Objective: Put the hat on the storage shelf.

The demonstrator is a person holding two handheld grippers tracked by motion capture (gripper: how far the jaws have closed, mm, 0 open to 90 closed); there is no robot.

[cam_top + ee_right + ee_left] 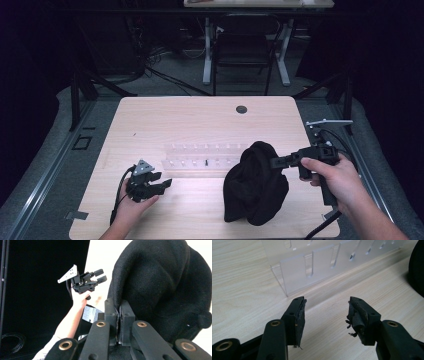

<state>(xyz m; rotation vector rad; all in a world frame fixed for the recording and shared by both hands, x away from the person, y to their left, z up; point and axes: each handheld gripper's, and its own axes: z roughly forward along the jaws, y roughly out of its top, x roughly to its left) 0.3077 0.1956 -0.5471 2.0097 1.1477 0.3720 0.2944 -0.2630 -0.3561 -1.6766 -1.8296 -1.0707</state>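
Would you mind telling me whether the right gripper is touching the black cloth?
Touching. In the right gripper view, the right gripper has its jaws closed on a fold of the black cloth, with fabric pinched between them.

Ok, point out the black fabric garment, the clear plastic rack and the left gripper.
Black fabric garment (255, 187), high view, its bunched middle.
Clear plastic rack (200, 155), high view, its slotted top.
Left gripper (325, 315), left gripper view, between its open fingers.

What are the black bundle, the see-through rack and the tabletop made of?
The black bundle looks like soft knitted or fleece cloth: matte, fuzzy weave, drooping folds where the right claw pinches it. The see-through rack seems to be clear acrylic or similar plastic: glossy, sharp-edged, with cut slots. The tabletop looks like pale wood or wood-look laminate, with fine grain lines and a smooth finish.
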